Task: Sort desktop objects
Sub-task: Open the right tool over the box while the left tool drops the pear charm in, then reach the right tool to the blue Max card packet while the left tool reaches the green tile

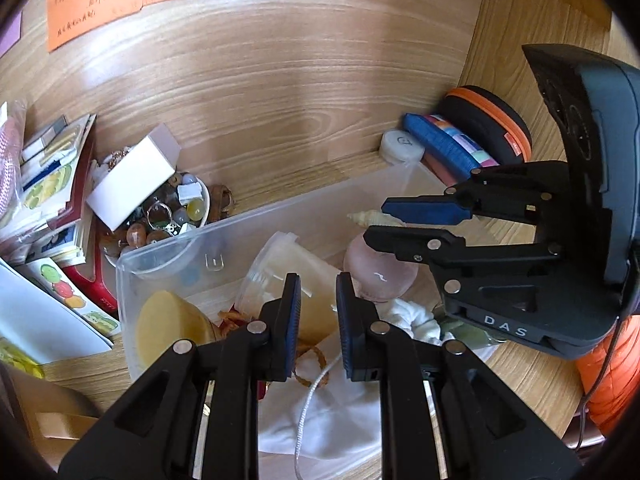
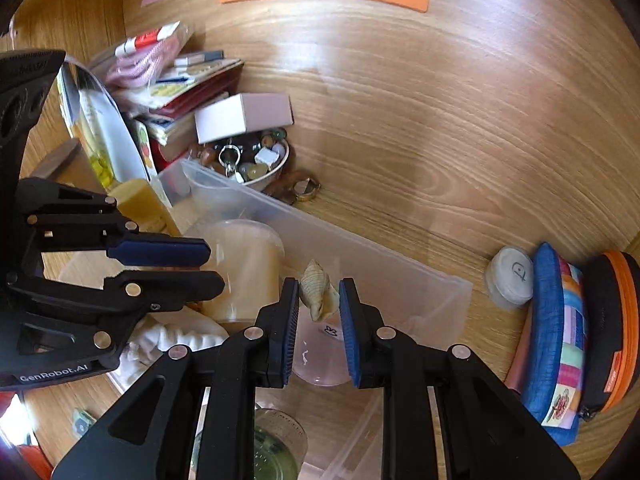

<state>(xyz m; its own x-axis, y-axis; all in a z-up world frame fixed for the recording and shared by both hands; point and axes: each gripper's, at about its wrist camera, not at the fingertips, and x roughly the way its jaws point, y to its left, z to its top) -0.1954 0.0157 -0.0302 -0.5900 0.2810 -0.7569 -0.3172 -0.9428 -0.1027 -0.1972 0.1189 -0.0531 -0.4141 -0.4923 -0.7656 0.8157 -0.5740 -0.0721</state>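
A clear plastic bin (image 1: 160, 256) (image 2: 400, 276) stands on the wooden desk and holds small items. Both grippers hover over it. My left gripper (image 1: 318, 320) is open and empty above a translucent lidded cup (image 1: 280, 276) (image 2: 244, 268). My right gripper (image 2: 319, 320) (image 1: 384, 220) is open above a pink round jar (image 2: 320, 356) (image 1: 380, 276), with a beige seashell (image 2: 318, 290) (image 1: 368, 218) lying between its fingers, not pinched. A yellow sponge (image 1: 168, 328), white cloth (image 1: 332, 412) and brown bracelet (image 1: 316, 364) also lie in the bin.
A bowl of beads and rings (image 1: 172, 212) (image 2: 256, 160) with a white box (image 1: 132, 184) on it sits behind the bin. Booklets (image 1: 52, 184) are stacked at left. A white round tin (image 2: 512, 276), blue pouch (image 2: 556, 344) and black-orange case (image 2: 612, 328) stand at right.
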